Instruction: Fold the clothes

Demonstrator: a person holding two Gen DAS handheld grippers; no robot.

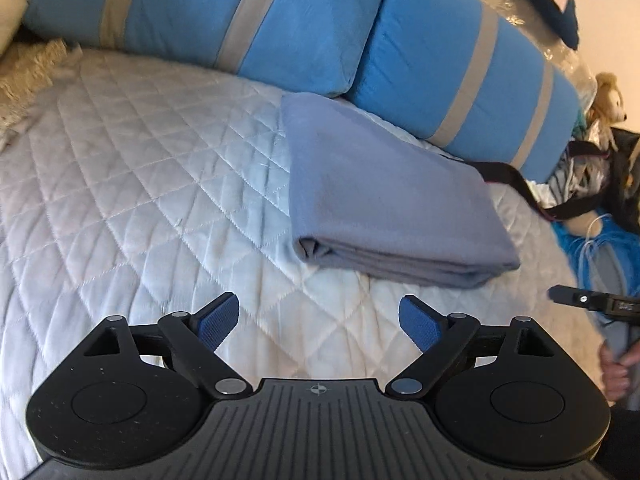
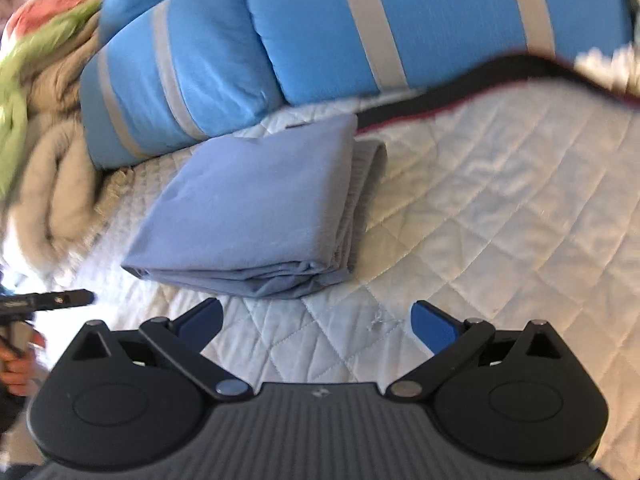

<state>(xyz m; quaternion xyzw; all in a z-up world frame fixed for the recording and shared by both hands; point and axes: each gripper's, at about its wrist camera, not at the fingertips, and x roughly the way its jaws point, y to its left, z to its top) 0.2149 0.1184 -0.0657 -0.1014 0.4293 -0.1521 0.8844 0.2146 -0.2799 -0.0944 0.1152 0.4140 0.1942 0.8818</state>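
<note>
A grey-blue garment [image 1: 384, 196] lies folded in a flat rectangle on the white quilted bedspread [image 1: 140, 184], just in front of the blue pillows. It also shows in the right wrist view [image 2: 256, 204], with its layered edges facing me. My left gripper [image 1: 319, 322] is open and empty, hovering above the quilt short of the garment's near edge. My right gripper [image 2: 316, 326] is open and empty, close to the garment's near right corner. The tip of the right gripper [image 1: 580, 300] shows at the right edge of the left wrist view.
Two blue pillows with grey stripes [image 1: 248, 20] lie along the back. A black strap [image 2: 460, 88] runs across the quilt behind the garment. A beige fuzzy blanket [image 2: 56, 168] lies at the left, clutter and a stuffed toy [image 1: 608, 100] at the right.
</note>
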